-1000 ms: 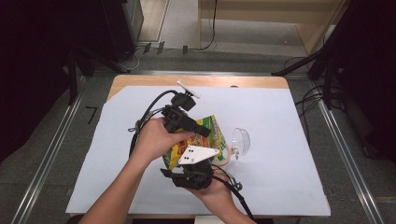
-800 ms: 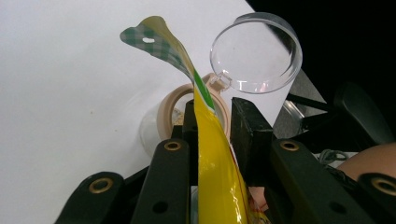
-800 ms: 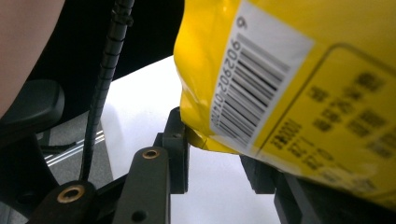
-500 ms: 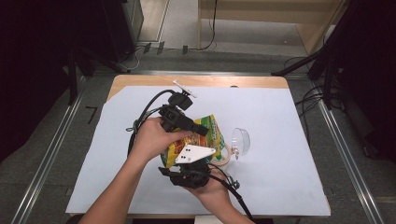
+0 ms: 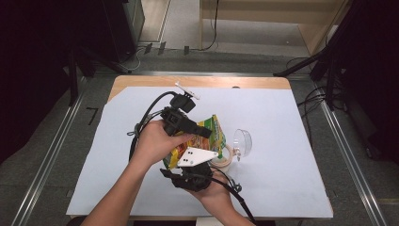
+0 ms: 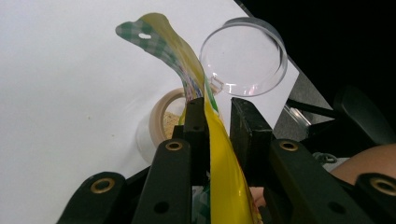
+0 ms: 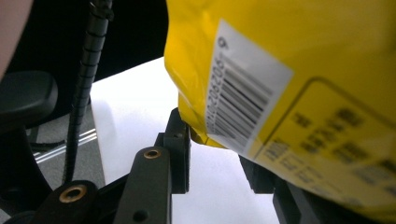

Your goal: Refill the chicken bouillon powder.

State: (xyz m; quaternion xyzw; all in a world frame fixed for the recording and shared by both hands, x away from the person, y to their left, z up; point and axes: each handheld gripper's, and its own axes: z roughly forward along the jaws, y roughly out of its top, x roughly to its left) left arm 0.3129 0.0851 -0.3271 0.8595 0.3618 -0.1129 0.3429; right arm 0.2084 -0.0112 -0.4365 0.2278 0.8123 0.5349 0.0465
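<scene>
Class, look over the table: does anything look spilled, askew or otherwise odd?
The clear lid hangs open on its hinge beside the jar. The yellow bag, held in both grippers, is tipped over the jar. A few small crumbs lie on the white sheet beside it.

The table (image 5: 197, 81) has a light wooden top, most of it covered by a white sheet (image 5: 291, 155). It stands on a grey floor (image 5: 51, 150). Metal rails (image 5: 42, 174) run along the floor on both sides of the table. Beyond the table's far edge, cables (image 5: 214, 28) lie on the floor in front of light wooden furniture (image 5: 263, 12), possibly a cabinet or desk. Dark equipment (image 5: 56, 42) stands left of the table, and black stand legs (image 5: 329, 56) rise to its right. Lighting is even from above.
</scene>
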